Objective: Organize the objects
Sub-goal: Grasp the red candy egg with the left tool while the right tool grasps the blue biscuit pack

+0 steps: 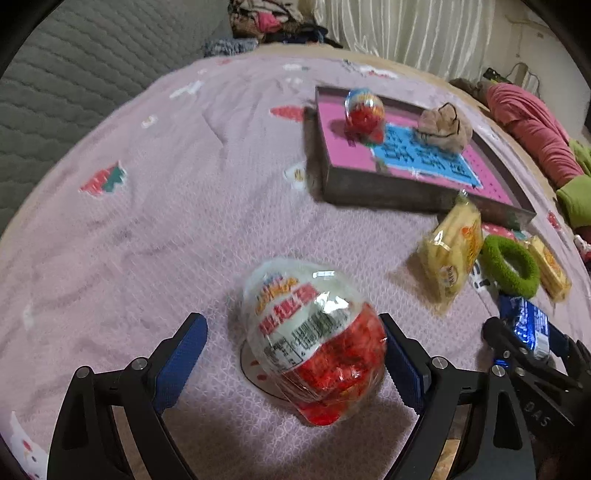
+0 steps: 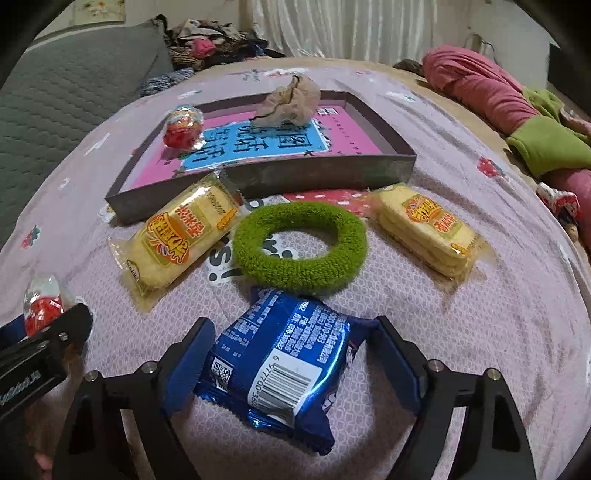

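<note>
The plastic-wrapped toy egg [image 1: 314,341] sits between the fingers of the left gripper [image 1: 291,365], tilted, its white end up and to the left and its red end down toward the camera. The right finger touches the red half, while the left finger stands clear of it, so the gripper is spread wide. In the right wrist view, the blue snack packet [image 2: 280,369] lies between the fingers of the right gripper [image 2: 291,365], its long axis running away from the camera toward the left, barcode end nearest. The fingers flank its edges, but whether they press it I cannot tell.

Just beyond the packet lies a green fuzzy ring [image 2: 300,248], with a yellow wafer pack [image 2: 177,236] to its left, angled up toward the right, and a second yellow pack [image 2: 428,229] to its right. Behind them is a shallow grey tray [image 2: 321,171] with a pink and blue printed bottom, holding another toy egg [image 2: 183,126] and a crumpled beige wad [image 2: 288,100].

Everything rests on a pink patterned bedspread [image 2: 461,332]. A grey quilted cushion [image 2: 66,96], piled clothes [image 2: 210,42] and a white curtain [image 2: 351,26] lie behind.
</note>
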Motion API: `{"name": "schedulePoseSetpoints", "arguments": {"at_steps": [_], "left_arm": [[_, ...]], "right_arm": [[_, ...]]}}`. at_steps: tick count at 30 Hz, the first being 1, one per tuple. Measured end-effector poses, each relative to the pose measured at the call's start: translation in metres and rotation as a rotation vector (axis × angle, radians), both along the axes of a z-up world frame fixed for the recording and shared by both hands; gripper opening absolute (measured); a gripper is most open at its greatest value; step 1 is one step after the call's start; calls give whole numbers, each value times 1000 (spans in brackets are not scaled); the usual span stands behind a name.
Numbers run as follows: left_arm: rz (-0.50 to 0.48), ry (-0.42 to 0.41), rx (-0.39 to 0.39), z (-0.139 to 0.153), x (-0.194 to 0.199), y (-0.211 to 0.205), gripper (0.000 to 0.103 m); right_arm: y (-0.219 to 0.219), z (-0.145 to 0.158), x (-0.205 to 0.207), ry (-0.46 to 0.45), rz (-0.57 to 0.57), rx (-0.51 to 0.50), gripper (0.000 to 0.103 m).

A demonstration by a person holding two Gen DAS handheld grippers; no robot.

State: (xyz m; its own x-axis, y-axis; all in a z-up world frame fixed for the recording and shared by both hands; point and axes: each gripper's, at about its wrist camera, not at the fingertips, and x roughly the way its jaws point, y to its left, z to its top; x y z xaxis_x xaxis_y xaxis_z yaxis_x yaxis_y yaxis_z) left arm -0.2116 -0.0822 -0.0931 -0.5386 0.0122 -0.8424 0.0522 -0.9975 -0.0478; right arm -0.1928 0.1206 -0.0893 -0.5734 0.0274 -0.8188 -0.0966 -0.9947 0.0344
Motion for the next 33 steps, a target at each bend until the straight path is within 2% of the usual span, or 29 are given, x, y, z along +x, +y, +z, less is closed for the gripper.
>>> {"name": "schedulePoseSetpoints", "arguments": {"at_steps": [2, 4, 10, 12, 13, 27, 33], "left_arm": [[5, 1, -3, -2, -1, -1, 91], [5, 11, -5, -1, -1, 0, 91], [-6, 18, 15, -2, -3, 0, 89], [-16, 27, 39, -1, -3, -1, 77], [-17, 32, 40, 0, -2, -1, 66], [-40, 50, 26, 5, 7, 0, 66], [-51, 79, -6, 15, 21, 7, 66]], "right_arm": [[1, 0, 3, 13, 16, 5, 80], [1, 0, 5, 19, 42, 17, 68], [5, 2, 10, 26, 91, 1, 67], [7, 3, 12, 31, 101, -4, 67], [8, 3, 14, 33, 107, -9, 66], [21, 10, 34, 42, 146, -38, 64], [33, 14, 38, 50, 131, -45, 64]]}}
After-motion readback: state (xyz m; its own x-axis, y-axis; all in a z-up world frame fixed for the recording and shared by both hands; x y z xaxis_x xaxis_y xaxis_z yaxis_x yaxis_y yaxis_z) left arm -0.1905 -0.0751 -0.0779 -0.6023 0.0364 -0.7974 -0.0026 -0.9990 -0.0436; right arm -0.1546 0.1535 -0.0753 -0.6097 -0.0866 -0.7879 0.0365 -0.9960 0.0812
